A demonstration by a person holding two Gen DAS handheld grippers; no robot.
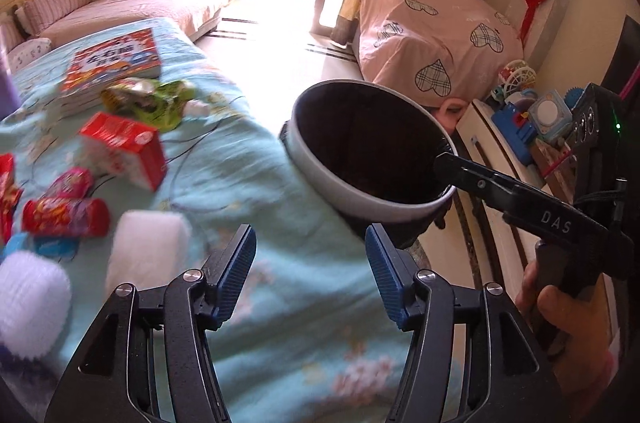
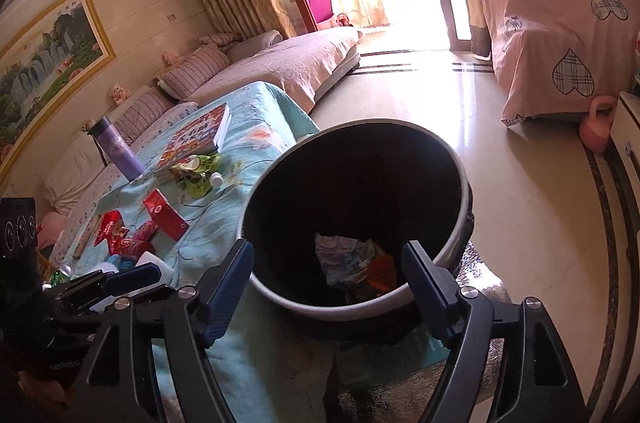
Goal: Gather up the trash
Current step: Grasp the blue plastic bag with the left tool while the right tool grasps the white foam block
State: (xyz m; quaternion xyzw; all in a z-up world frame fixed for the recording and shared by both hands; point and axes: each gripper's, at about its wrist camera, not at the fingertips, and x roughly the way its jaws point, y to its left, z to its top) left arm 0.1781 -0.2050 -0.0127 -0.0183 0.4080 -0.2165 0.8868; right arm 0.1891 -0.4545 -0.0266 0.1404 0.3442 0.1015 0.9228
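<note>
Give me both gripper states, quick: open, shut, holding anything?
Left gripper: open, empty, over the blue cloth.
Right gripper: open, empty, above the trash bin.

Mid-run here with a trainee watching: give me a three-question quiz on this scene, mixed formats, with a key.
1. True or false: the bin already has trash in it.
2. Multiple choice: what does the left gripper hold? A) the red box B) the green wrapper C) nothing
3. Fill in: the right gripper hangs open over the ___.

Key: 1 true, crumpled wrappers lie at the bottom. 2 C, its jaws are open over the blue cloth. 3 bin.
</note>
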